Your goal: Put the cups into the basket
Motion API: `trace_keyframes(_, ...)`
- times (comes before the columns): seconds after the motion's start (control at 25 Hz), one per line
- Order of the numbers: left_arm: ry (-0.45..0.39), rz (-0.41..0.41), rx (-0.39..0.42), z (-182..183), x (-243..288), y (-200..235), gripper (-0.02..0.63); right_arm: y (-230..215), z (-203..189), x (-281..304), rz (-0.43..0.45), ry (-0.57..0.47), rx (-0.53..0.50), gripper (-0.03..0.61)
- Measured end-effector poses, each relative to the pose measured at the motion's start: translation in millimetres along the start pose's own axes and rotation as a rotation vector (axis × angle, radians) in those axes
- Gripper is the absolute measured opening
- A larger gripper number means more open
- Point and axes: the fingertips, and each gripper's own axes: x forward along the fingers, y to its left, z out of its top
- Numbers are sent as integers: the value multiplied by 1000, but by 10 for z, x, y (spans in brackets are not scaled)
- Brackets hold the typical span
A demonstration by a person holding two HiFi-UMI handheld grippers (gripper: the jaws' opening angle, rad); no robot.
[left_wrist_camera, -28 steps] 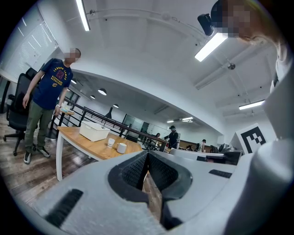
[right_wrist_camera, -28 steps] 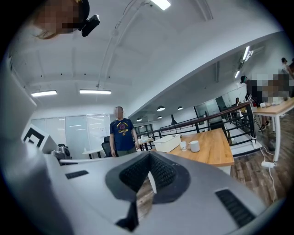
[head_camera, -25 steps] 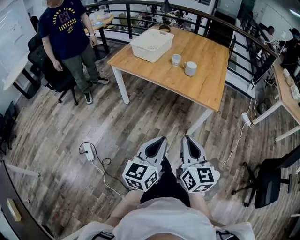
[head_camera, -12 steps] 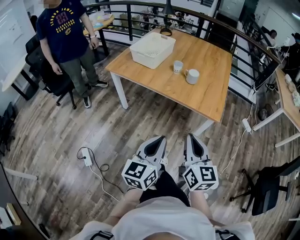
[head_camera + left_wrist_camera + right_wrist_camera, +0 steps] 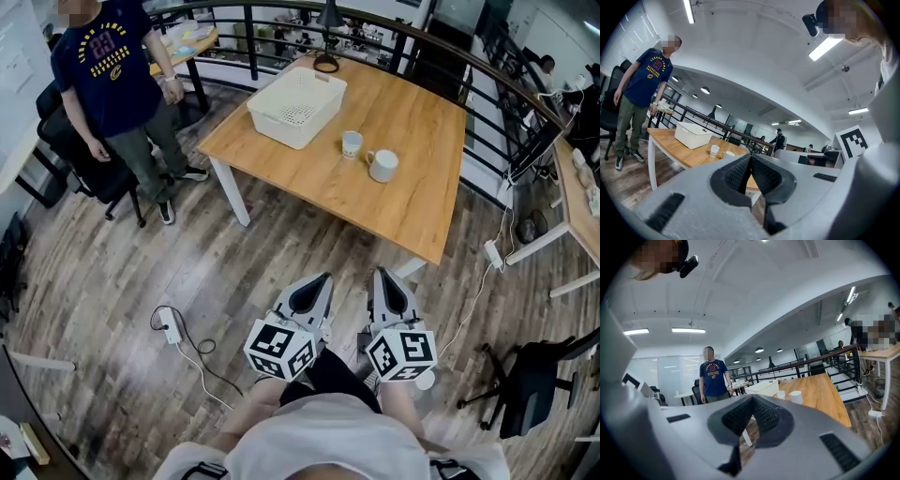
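Note:
A white perforated basket (image 5: 296,106) stands at the far left corner of a wooden table (image 5: 412,202). To its right are a small white cup (image 5: 352,143) and a white mug (image 5: 382,166), both upright. My left gripper (image 5: 323,277) and right gripper (image 5: 378,274) are held side by side over the floor, well short of the table, both shut and empty. The left gripper view shows its jaws (image 5: 750,157) meeting, with the basket (image 5: 693,135) and cup (image 5: 714,150) far ahead. In the right gripper view, beyond the gripper (image 5: 752,398), is the mug (image 5: 795,397).
A person in a navy shirt (image 5: 112,84) stands left of the table beside a black office chair (image 5: 89,150). A power strip with cable (image 5: 171,328) lies on the wood floor. A black railing (image 5: 450,56) runs behind the table; another desk (image 5: 581,216) and chair (image 5: 530,384) are right.
The table, basket and cups sit lower and larger in the head view, so I have come nearer to them. Both grippers stay shut and side by side.

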Motion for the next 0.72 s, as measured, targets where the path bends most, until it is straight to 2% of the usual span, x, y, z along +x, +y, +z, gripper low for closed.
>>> trace_keyframes(0.72, 19, 28, 9, 136, 962, 540, 8, -607, 139, 960, 11, -3, 13, 11)
